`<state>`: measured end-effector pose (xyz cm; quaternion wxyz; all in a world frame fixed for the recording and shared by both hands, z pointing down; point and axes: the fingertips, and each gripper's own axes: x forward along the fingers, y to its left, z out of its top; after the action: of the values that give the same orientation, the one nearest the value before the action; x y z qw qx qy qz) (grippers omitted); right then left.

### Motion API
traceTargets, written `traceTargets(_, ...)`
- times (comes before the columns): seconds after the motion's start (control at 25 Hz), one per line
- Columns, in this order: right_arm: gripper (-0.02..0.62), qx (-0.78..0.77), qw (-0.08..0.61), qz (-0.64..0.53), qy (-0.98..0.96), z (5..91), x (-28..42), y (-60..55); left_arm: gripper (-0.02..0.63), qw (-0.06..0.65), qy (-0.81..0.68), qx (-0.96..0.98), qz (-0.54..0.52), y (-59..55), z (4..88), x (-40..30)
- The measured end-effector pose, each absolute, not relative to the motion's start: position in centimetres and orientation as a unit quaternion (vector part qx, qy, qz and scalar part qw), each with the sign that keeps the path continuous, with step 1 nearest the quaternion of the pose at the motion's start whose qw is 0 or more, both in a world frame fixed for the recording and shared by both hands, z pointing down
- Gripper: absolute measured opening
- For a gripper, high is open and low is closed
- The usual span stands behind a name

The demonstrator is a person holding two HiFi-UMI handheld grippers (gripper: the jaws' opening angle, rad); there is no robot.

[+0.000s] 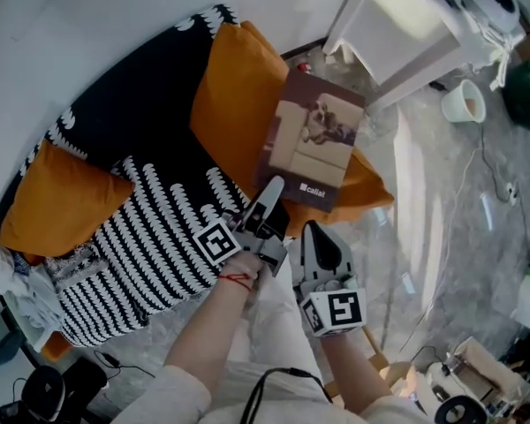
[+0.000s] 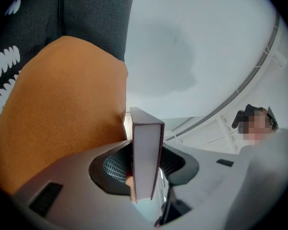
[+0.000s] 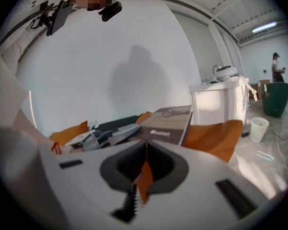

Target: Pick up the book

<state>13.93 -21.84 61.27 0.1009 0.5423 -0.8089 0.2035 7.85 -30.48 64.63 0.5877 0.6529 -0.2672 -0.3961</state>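
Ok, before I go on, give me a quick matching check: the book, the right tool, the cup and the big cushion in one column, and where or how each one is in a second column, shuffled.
Things
1. brown hardcover book
2. right tool
3. round white cup
4. large orange fabric cushion

Place or state
A. on the grey floor near the white cabinet
B. on the black-and-white patterned sofa
C. clamped by one edge in the left tool
D. shut, nothing between its jaws

Pairs: 1-C, 2-D, 3-A, 4-B
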Motion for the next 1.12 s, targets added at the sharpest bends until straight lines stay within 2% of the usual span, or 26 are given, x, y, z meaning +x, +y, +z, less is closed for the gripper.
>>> traceTargets(1.12,0.014,0.544,0.07,0.137,-0.825,52.7,12.7,-26.3,0.172,0.571,-0.263,0.653,-0.422,-30.5,57.8,4.7)
